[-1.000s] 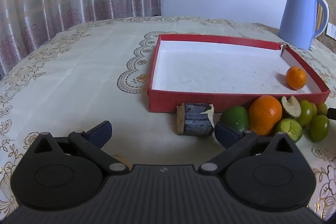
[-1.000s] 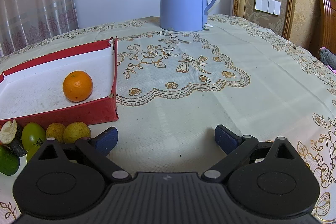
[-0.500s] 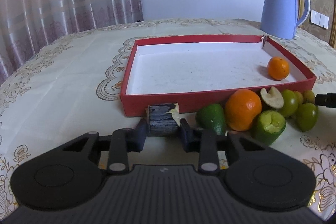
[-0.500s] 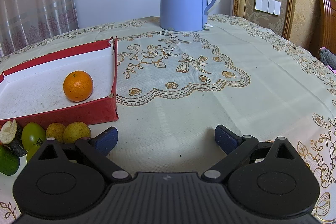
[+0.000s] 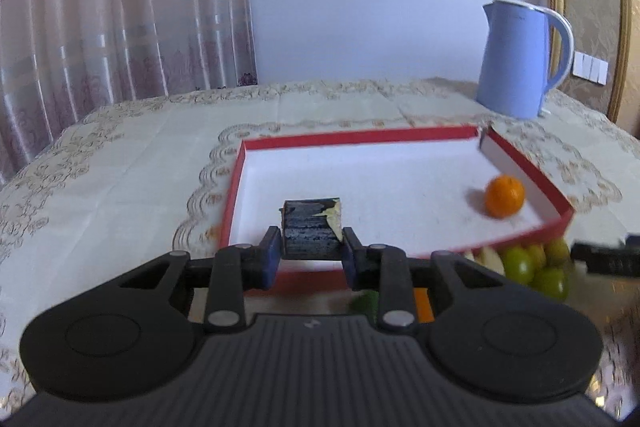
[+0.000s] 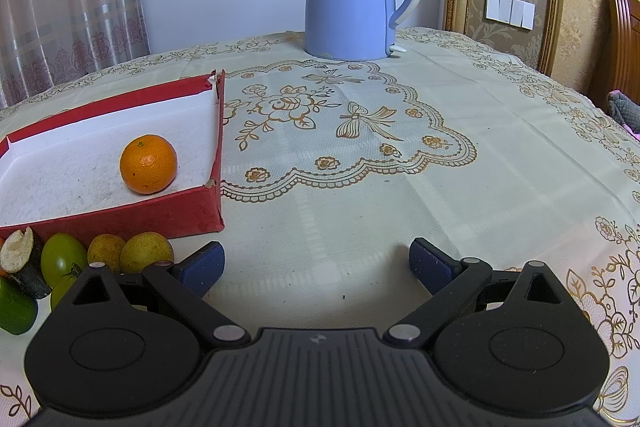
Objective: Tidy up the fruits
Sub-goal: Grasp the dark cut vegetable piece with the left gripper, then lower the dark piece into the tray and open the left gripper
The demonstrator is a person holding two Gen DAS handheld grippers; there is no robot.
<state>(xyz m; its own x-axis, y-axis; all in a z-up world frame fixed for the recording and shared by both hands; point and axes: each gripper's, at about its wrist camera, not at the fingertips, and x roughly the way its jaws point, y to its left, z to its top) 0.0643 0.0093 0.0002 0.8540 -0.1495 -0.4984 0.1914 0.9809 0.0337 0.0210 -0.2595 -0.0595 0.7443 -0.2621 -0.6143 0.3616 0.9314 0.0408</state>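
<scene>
The left gripper [image 5: 308, 255] is clamping a short dark chunk [image 5: 311, 231], seemingly a cut piece of sugarcane, its blue pads [image 5: 273, 255] pressing on the two cut ends and holding it at lower centre of the left view, raised over the near wall of the red tray [image 5: 524, 163]. The chunk is looking stiff and woody, so it is probably taking a firm squeeze without crushing; its bark may be a little slick, and a flap of pale peel is hanging loose at its upper right corner. Gripping the flat ends, as now, seems safest. Beyond it, a small orange [image 5: 504, 195] is sitting inside the tray near the right wall. The gripper body is hiding most of the fruit below it, with only slivers of green and orange showing, and motion blur is softening the green fruits [image 5: 520, 263] at right. The right gripper [image 6: 316, 269] is resting with its fingers spread wide, holding nothing, low over the tablecloth [image 6: 360, 195]; a second cut piece [image 6: 20, 259] is partly cropped at that view's lower left edge.
</scene>
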